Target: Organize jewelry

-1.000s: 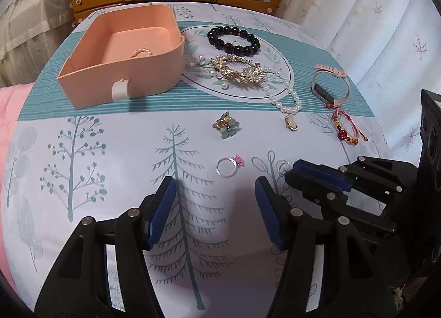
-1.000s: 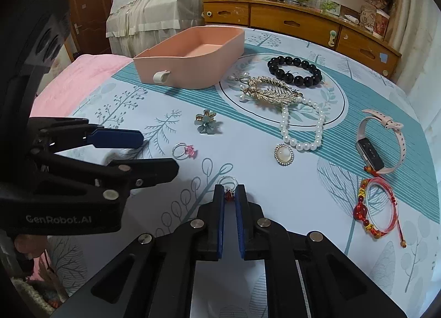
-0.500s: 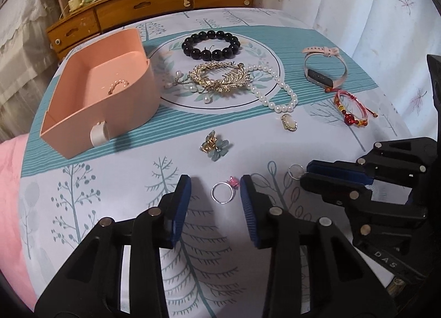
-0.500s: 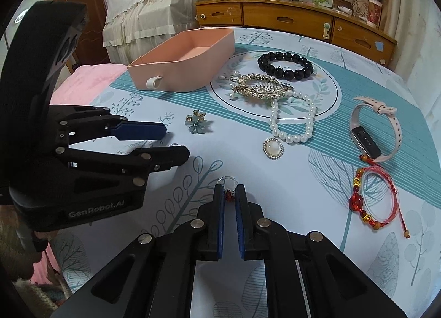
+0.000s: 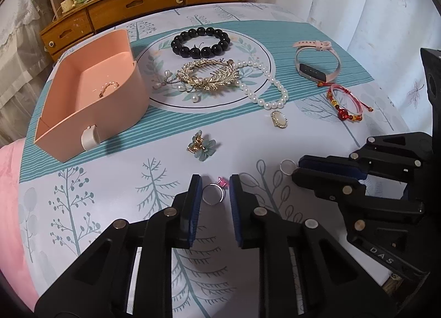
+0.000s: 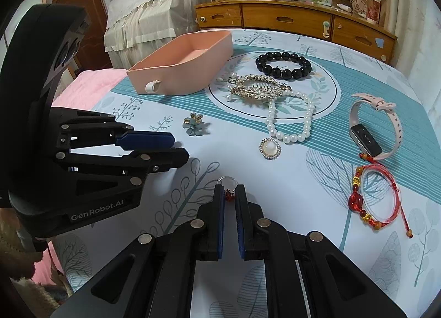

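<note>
My left gripper (image 5: 213, 184) is open, its blue pads either side of a silver ring with a pink stone (image 5: 213, 192) that lies on the cloth. My right gripper (image 6: 228, 194) is shut on a silver ring with a red stone (image 6: 227, 184); it also shows in the left wrist view (image 5: 288, 166). The pink jewelry box (image 5: 91, 97) stands at the left with a small pearl ring (image 5: 109, 88) inside. The left gripper shows in the right wrist view (image 6: 162, 147).
On the tree-print cloth lie a flower clip (image 5: 201, 146), black bead bracelet (image 5: 199, 42), gold leaf comb (image 5: 206, 75), pearl necklace with pendant (image 5: 264, 92), pink watch (image 5: 317, 64) and red bracelet (image 5: 344, 103). A wooden dresser (image 5: 137, 7) stands behind.
My left gripper moved forward around the pink-stone ring and its jaws narrowed. The right gripper stayed shut on the red-stone ring.
</note>
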`<control>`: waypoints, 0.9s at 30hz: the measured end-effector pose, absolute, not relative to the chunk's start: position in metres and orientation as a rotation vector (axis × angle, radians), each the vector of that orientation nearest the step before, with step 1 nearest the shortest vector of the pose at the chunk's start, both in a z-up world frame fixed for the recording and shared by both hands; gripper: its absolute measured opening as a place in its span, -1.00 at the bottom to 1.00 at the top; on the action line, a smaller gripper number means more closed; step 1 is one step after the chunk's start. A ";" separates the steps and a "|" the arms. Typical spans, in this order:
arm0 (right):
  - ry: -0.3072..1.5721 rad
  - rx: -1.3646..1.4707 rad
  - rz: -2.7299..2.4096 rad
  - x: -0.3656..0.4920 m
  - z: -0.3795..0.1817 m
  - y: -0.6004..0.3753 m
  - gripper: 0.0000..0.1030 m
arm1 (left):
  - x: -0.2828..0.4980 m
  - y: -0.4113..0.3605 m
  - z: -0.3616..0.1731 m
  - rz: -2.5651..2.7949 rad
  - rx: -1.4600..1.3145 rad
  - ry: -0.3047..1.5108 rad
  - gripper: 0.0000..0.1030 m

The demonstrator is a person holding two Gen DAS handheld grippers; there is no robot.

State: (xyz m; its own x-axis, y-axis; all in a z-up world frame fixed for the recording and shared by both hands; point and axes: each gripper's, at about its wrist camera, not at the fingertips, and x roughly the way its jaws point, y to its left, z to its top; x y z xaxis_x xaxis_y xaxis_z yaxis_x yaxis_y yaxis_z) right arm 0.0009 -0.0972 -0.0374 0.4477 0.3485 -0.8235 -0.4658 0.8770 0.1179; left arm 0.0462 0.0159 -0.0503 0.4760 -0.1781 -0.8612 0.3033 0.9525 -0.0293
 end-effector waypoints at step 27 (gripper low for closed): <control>0.968 -0.106 0.499 -0.008 -0.029 -0.102 -0.84 | 0.038 0.037 -0.028 -0.273 0.058 0.989 -0.92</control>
State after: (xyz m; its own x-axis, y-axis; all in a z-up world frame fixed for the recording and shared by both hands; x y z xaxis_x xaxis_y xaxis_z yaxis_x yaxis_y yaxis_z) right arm -0.0082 -0.1025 -0.0294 0.4635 0.3589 -0.8102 -0.4516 0.8823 0.1325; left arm 0.0378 0.0371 -0.0282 0.5182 -0.2015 -0.8312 0.2541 0.9642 -0.0753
